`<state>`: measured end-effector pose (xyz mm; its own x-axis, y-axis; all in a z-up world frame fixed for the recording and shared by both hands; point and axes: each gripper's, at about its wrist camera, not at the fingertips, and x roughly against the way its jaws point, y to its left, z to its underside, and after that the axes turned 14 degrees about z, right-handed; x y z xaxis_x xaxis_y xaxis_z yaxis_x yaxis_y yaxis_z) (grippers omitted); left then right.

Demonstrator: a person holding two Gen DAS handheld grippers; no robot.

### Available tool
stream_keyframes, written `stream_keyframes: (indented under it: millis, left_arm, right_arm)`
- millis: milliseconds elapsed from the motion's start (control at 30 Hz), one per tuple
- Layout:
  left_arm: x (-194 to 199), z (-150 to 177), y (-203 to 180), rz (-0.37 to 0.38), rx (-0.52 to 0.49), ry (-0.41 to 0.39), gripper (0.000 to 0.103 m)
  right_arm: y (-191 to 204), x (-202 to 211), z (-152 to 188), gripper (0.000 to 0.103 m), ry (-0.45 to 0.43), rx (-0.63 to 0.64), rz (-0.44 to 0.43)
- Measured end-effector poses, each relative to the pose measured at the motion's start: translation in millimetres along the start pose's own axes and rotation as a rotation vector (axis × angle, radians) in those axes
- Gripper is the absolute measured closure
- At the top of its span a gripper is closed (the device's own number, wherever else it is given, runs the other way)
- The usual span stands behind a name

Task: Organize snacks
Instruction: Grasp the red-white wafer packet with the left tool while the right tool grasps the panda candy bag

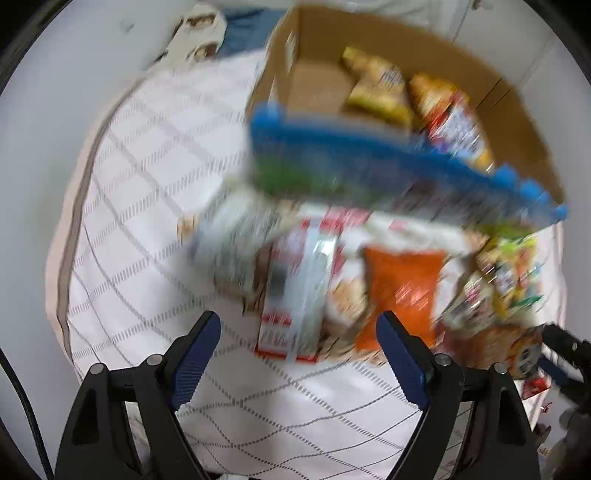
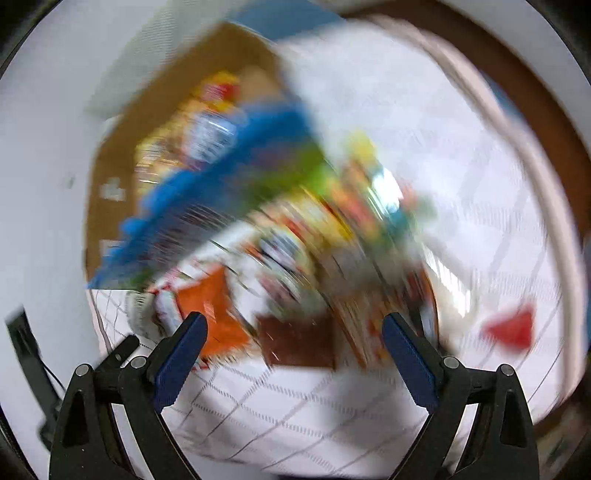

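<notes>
Both views are motion-blurred. A pile of snack packs lies on a white quilted bed: an orange bag (image 1: 400,291), a red and white box (image 1: 295,295) and colourful packets (image 1: 506,273). A large blue and green bag (image 1: 369,170) sits across the near edge of a cardboard box (image 1: 517,110) that holds a yellow bag (image 1: 376,85) and a red one (image 1: 450,122). My left gripper (image 1: 297,328) is open and empty, just short of the pile. My right gripper (image 2: 293,328) is open and empty over the orange bag (image 2: 218,314) and a brown pack (image 2: 299,343). The blue bag (image 2: 221,192) and the box (image 2: 122,147) lie beyond.
The bed (image 1: 147,184) has a beige piped edge (image 1: 79,206) on the left. A pillow (image 1: 199,33) lies at the back by the white wall. A red packet (image 2: 511,328) lies apart on the right. The right gripper's tip (image 1: 561,354) shows at the left view's right edge.
</notes>
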<state>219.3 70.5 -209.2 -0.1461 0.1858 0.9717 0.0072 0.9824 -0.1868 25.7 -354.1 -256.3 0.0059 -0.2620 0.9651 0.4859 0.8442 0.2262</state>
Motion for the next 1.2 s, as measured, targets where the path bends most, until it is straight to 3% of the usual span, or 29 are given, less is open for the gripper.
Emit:
stream_keyframes:
  millis: [133, 300, 367, 467, 567, 733, 933, 1067, 1133, 1200]
  left_arm:
    - [-24.4, 13.1, 11.2, -0.022, 0.035, 0.048, 0.017]
    - [-43.9, 9.5, 16.7, -0.052, 0.038, 0.076, 0.017]
    - [-48.8, 6.5, 17.5, -0.052, 0.04, 0.083, 0.017]
    - [-55.0, 1.7, 18.8, -0.051, 0.035, 0.089, 0.017]
    - [-63.3, -9.5, 18.7, -0.057, 0.014, 0.098, 0.017]
    - [-83.0, -31.1, 15.5, -0.094, -0.051, 0.13, 0.017]
    - [-101.7, -49.8, 14.8, -0.089, -0.079, 0.143, 0.017]
    - [-107.7, -62.8, 11.7, -0.076, -0.084, 0.129, 0.017]
    - [-106.6, -63.9, 10.4, -0.061, -0.092, 0.117, 0.022]
    - [-102.1, -58.6, 8.7, -0.041, -0.093, 0.103, 0.043]
  right_arm:
    - [-28.6, -38.9, 10.0, 0.01, 0.109, -0.147, -0.029]
    - [-37.1, -61.1, -0.5, 0.012, 0.096, -0.256, -0.008]
    - [-34.3, -62.9, -6.4, 0.023, 0.073, -0.253, 0.01]
    - [-24.7, -62.0, -14.9, 0.047, 0.039, -0.167, 0.046]
    - [-13.1, -58.1, -15.6, 0.057, 0.034, -0.038, 0.057]
    - [14.3, -43.8, -6.8, 0.067, 0.055, 0.253, 0.096]
    - [46.8, -38.0, 6.6, 0.068, 0.133, 0.577, 0.188]
    - [59.0, -42.8, -2.2, 0.066, 0.075, 0.539, 0.283]
    - [56.1, -38.6, -8.4, 0.062, 0.05, 0.46, 0.269]
    - [53.7, -33.4, -9.7, 0.056, 0.02, 0.409, 0.262]
